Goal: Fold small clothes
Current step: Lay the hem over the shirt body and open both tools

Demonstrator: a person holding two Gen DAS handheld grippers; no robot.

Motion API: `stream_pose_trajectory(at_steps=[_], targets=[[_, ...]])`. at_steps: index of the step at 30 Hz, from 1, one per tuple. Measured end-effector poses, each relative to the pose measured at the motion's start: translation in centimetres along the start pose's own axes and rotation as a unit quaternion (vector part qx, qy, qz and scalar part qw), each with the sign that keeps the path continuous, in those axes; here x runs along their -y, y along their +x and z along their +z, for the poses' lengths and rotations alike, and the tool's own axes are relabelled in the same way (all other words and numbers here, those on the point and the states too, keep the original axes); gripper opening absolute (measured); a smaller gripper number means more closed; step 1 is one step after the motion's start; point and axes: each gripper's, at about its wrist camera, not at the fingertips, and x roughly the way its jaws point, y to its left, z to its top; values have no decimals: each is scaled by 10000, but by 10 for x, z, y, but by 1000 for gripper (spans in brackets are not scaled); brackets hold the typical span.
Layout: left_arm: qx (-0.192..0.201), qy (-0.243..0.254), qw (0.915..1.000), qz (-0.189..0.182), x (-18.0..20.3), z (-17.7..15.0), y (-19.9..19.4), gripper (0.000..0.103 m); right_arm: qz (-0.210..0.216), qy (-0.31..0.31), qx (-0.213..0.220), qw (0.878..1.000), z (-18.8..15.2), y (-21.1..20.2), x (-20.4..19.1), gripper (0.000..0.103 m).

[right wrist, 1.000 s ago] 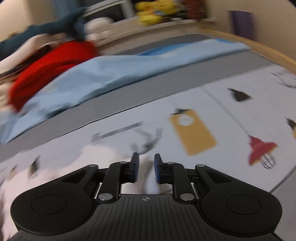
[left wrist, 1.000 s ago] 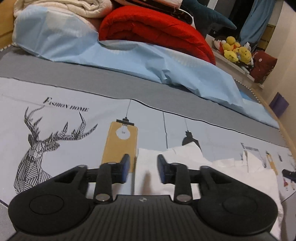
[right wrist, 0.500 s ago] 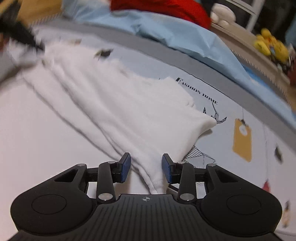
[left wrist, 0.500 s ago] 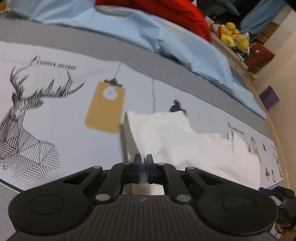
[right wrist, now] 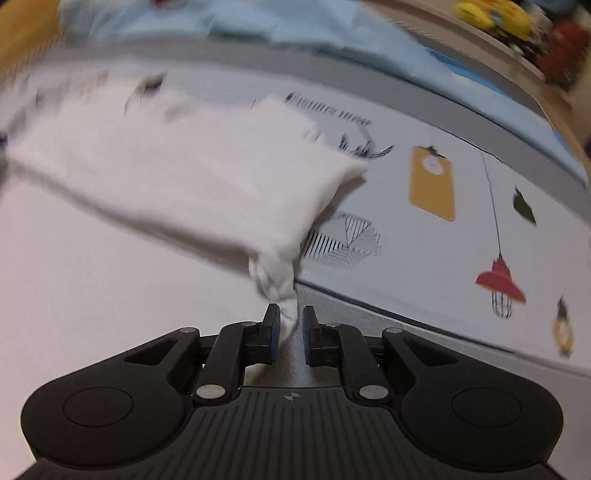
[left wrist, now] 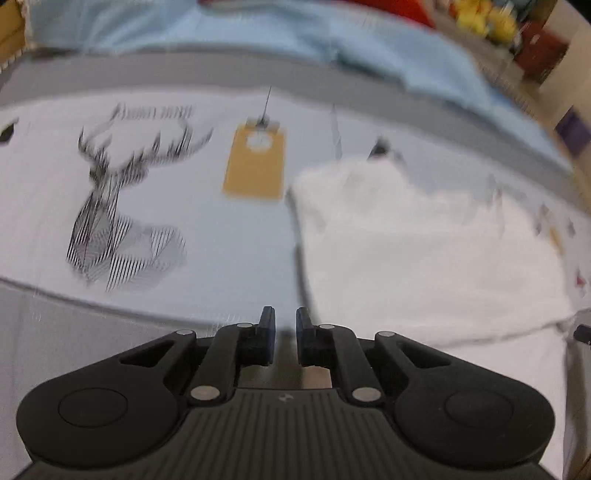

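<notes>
A white garment point(left wrist: 424, 251) lies spread on the printed bed sheet point(left wrist: 221, 240), blurred by motion. My left gripper point(left wrist: 285, 321) hovers over bare sheet just left of the garment's near corner. Its jaws are opening, with a narrow gap and nothing between them. In the right wrist view the white garment point(right wrist: 184, 173) stretches away to the left, and its near corner is bunched into a twisted point. That point runs between the blue pads of my right gripper point(right wrist: 291, 321), whose jaws are closing on it. The pulled corner is lifted off the sheet point(right wrist: 443, 251).
A light blue duvet point(left wrist: 332, 44) is heaped along the far side of the bed. Yellow plush toys point(right wrist: 491, 14) sit on a ledge at the far right. A wooden bed frame point(right wrist: 22, 37) shows at the upper left of the right wrist view.
The left gripper, shut at the garment's edge half a second ago, has parted slightly and slid left off the cloth. The right gripper's jaws have narrowed around the garment's corner, which now rises bunched.
</notes>
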Motion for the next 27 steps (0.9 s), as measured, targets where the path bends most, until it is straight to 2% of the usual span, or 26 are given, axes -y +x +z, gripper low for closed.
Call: stream_pose_trajectory(at_steps=[2,3,4,5,6,7,9,10,12,15,18,21,27], targets=[[307,25,9990,-325,6,-3,-3,11,97,604,507,9968,4,-11,5,21],[416,134,9982,-400,12,-7,0,11,133,895,767,9929,4,-15,6,30],[440,278,9979,-393,18,-12,6,14,123,1127,973,9888,5,-14,4,39],[314,402,9982,-309,25,-17,16,15,56,1276,1054,9862,5,-10,1,41],[7,521,9985,-143,29,-24,30,17,-36,1387,954,9857,5,-2,-3,41],[-267,678,9973,107,33,-33,40,26,-154,1421,691,9873,3,10,-5,41],[-67,848,9959,320,40,-38,30,28,-707,1444,-246,9867,-6,37,-7,41],[-43,847,9958,339,43,-35,22,28,-894,1632,-356,9819,-11,38,-3,41],[240,775,9966,126,48,-32,-5,29,-842,2066,-381,9740,-12,25,5,41],[465,723,9963,17,52,-40,-44,32,-760,2298,-158,9702,-14,-8,6,41],[425,563,9974,-144,54,-57,-71,33,-440,2485,-44,9676,-23,-40,0,41],[393,555,9973,-295,57,-82,-92,33,-333,2479,85,9682,-36,-67,-12,41],[444,667,9966,-217,48,-138,-118,33,-308,2881,142,9570,-73,-108,-31,41]])
